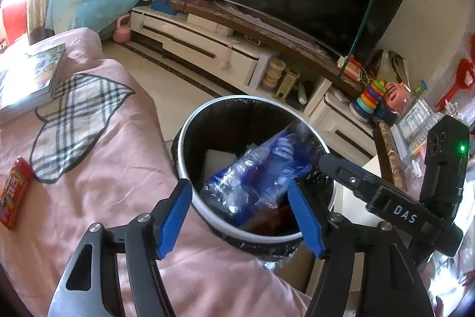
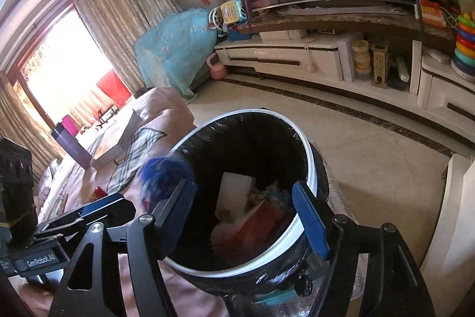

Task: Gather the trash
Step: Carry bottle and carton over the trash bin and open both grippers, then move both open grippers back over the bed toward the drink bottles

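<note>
**Bin**: round, white rim, black liner, standing on the floor against the pink-covered sofa. All places below are given from the bin.

**Bottle**: crushed clear plastic with blue print, over the bin's mouth, tilted, lower end toward the near rim. In the right wrist view it shows only as a blue blur at the left rim, so it looks to be dropping or loose.

**Left gripper**: above the near rim, jaws apart, pads on either side of the bottle's lower end but not pressing on it.

**Right gripper**: above the near rim, jaws apart, nothing between them; only the bin's inside shows through the gap.

**Bin contents:** a white block and red and orange wrappers at the bottom.

**Still outside the bin:** a red packet on the sofa, well left of the bin, near a plaid cloth.

**Risks, as judged:**
- The bottle sits high and slanted; it may catch on the rim or tip out onto the sofa.
- The liner is loose at the rim; a snagging finger could drag it inward.
- The bin leans against soft cover; a nudge may tilt it.
</note>
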`<state>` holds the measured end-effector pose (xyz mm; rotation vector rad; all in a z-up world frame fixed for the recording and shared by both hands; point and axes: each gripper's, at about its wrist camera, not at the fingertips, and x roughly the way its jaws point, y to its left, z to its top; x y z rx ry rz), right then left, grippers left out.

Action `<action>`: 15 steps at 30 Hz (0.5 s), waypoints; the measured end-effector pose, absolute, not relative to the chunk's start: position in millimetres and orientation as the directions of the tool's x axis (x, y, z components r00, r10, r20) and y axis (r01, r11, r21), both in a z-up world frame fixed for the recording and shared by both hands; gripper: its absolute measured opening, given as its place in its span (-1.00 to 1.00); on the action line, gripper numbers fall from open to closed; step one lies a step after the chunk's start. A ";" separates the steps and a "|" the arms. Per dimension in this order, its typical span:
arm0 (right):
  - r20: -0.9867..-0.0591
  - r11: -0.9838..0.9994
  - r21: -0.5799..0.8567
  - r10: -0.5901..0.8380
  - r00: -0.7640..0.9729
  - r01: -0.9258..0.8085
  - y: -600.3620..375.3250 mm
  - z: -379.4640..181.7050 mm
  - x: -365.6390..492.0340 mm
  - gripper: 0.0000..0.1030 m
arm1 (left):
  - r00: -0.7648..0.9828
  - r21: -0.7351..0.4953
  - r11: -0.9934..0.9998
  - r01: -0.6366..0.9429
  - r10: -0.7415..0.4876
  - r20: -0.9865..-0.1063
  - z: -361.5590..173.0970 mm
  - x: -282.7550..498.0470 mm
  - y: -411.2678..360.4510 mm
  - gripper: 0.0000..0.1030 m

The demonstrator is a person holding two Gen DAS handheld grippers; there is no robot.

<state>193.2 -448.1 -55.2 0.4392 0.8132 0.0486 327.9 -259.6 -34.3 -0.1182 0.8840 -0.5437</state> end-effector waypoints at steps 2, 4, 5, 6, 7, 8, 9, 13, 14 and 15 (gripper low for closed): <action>-0.686 0.906 0.402 0.204 0.698 0.130 -447.5 -53.5 187.8 0.48 | 0.514 -0.317 0.860 0.399 -0.496 -0.700 -32.9 322.5 -254.6 0.33; -0.680 0.903 0.408 0.204 0.704 0.132 -445.9 -51.6 182.3 0.55 | 0.522 -0.315 0.865 0.390 -0.490 -0.698 -32.6 314.6 -246.5 0.36; -0.677 0.902 0.409 0.202 0.707 0.134 -445.9 -51.0 180.0 0.59 | 0.524 -0.318 0.866 0.385 -0.489 -0.698 -32.8 311.0 -243.0 0.36; -0.674 0.902 0.410 0.199 0.711 0.136 -443.8 -50.4 175.1 0.60 | 0.525 -0.323 0.867 0.378 -0.488 -0.697 -33.7 306.9 -237.6 0.36; -0.673 0.901 0.411 0.199 0.712 0.137 -441.6 -49.9 173.0 0.61 | 0.525 -0.329 0.870 0.369 -0.487 -0.698 -35.2 302.2 -231.6 0.36; -0.673 0.900 0.414 0.201 0.712 0.137 -439.8 -49.3 171.9 0.61 | 0.525 -0.332 0.871 0.361 -0.485 -0.699 -36.0 299.2 -226.0 0.37; -0.672 0.898 0.419 0.206 0.711 0.136 -436.4 -49.2 168.3 0.61 | 0.526 -0.338 0.874 0.349 -0.482 -0.701 -37.7 294.9 -219.1 0.36; -0.664 0.894 0.432 0.224 0.713 0.121 -421.2 -47.3 158.3 0.63 | 0.533 -0.350 0.883 0.313 -0.468 -0.705 -40.4 276.1 -191.8 0.37; -0.660 0.893 0.437 0.233 0.714 0.113 -414.7 -46.9 155.4 0.65 | 0.539 -0.348 0.887 0.302 -0.460 -0.706 -40.2 271.5 -184.3 0.37; -0.657 0.891 0.441 0.241 0.714 0.105 -409.4 -46.8 153.3 0.67 | 0.545 -0.347 0.892 0.288 -0.451 -0.707 -40.7 265.5 -175.2 0.37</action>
